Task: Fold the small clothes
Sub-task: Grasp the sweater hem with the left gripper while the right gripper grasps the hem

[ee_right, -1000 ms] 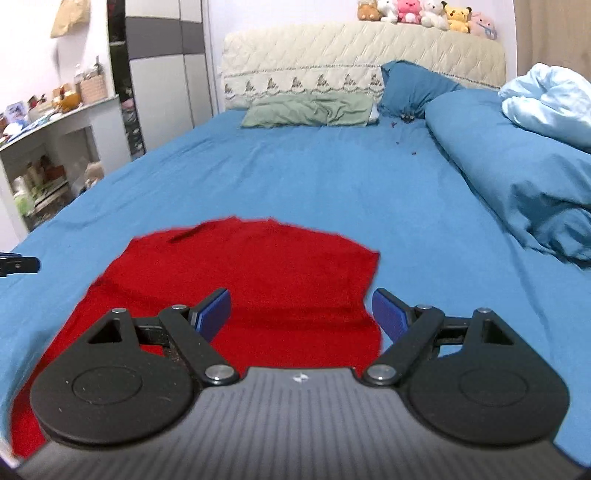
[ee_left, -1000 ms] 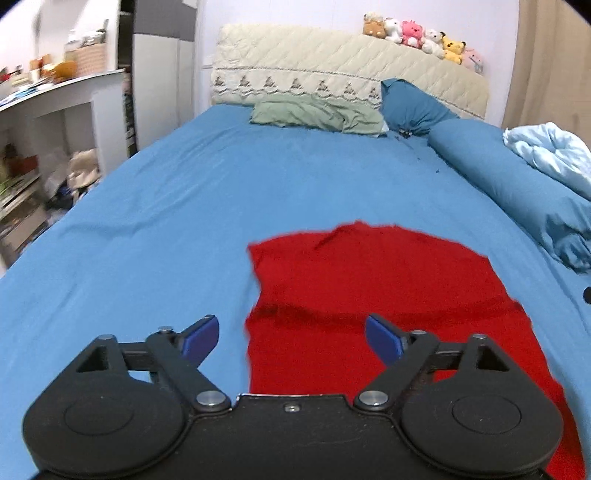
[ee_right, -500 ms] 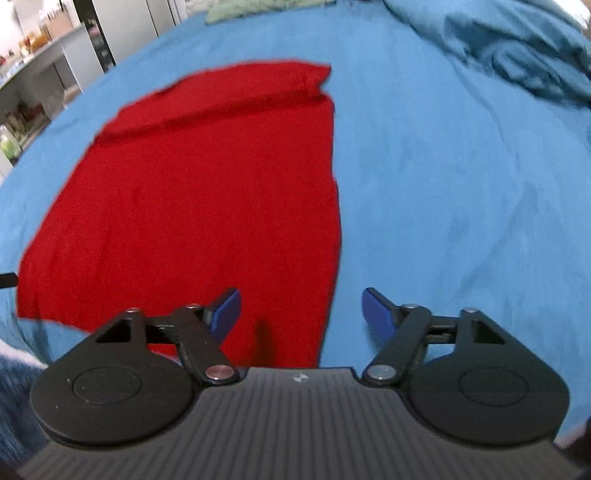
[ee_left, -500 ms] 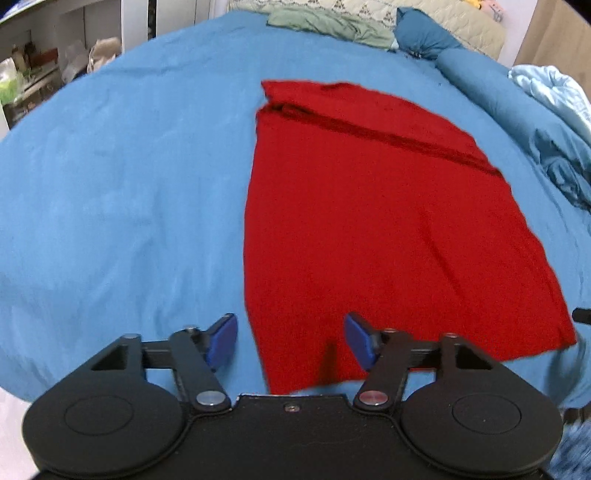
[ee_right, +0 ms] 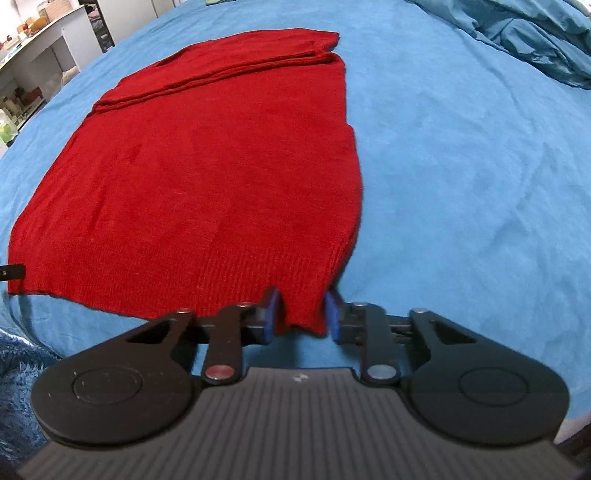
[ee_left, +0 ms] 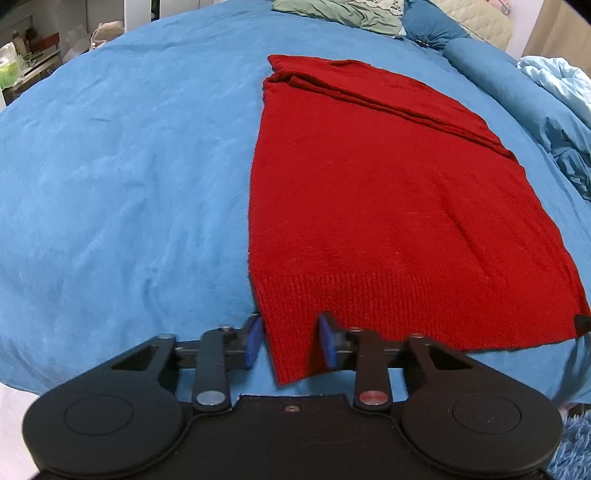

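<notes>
A red knit sweater point(ee_left: 373, 199) lies flat on the blue bed sheet point(ee_left: 129, 177), ribbed hem toward me, sleeves folded across its far end. My left gripper point(ee_left: 291, 345) straddles the hem's near left corner, its blue pads on either side of the cloth with a gap between them. In the right wrist view the sweater point(ee_right: 207, 162) fills the left and middle. My right gripper point(ee_right: 300, 314) straddles the hem's near right corner in the same way, pads partly closed around the cloth but not pinching it.
A blue duvet point(ee_left: 517, 85) and a light blue blanket point(ee_left: 554, 77) lie along the right side of the bed. Pillows point(ee_left: 340, 14) sit at the headboard. Shelves with clutter point(ee_left: 26, 55) stand to the left. A blue shaggy rug point(ee_right: 18, 398) lies below the bed's edge.
Both grippers have dropped toward the near hem and narrowed. Each now has a hem corner between its pads, where before they hovered wide open above the sweater.
</notes>
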